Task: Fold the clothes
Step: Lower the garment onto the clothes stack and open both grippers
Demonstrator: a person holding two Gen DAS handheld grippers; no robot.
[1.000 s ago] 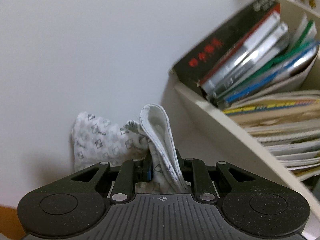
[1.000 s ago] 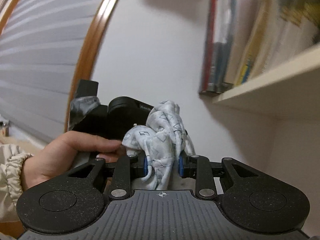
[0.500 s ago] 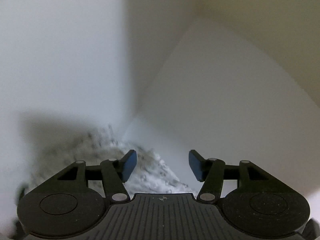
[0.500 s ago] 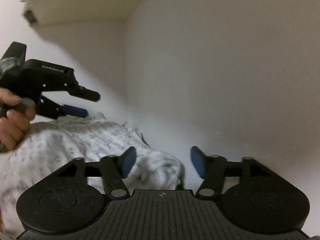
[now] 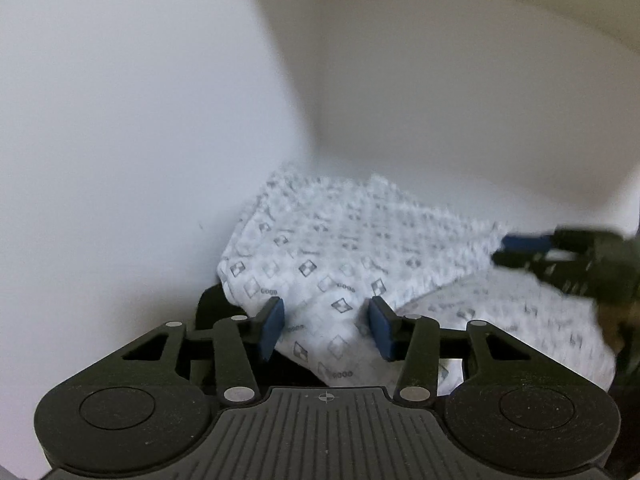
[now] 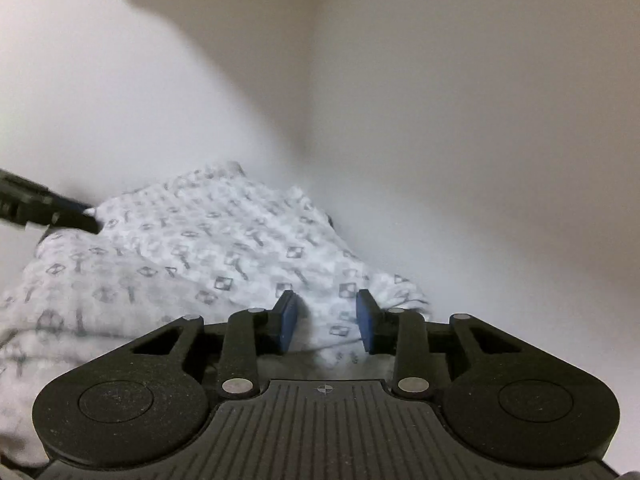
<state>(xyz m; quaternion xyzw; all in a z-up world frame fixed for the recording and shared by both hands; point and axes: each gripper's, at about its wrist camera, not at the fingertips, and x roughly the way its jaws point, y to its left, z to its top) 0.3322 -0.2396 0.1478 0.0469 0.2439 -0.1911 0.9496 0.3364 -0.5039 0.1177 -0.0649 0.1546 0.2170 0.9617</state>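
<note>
A white garment with a grey diamond print (image 5: 340, 256) lies folded flat on a white surface in a corner; it also shows in the right wrist view (image 6: 192, 248). My left gripper (image 5: 326, 328) is open, its blue pads just above the garment's near left edge. My right gripper (image 6: 326, 322) is open over the garment's near right edge, holding nothing. The right gripper's tips show blurred at the right of the left wrist view (image 5: 560, 252). The left gripper's tips show at the left edge of the right wrist view (image 6: 48, 210).
White walls (image 6: 460, 140) meet in a corner right behind the garment. A shelf underside (image 5: 460, 60) hangs overhead. A dark item (image 5: 212, 308) peeks from under the garment's left edge.
One second ago both grippers were shut on bunched cloth held up near the bookshelf. They let go and opened, and the garment now lies flat in the corner below them.
</note>
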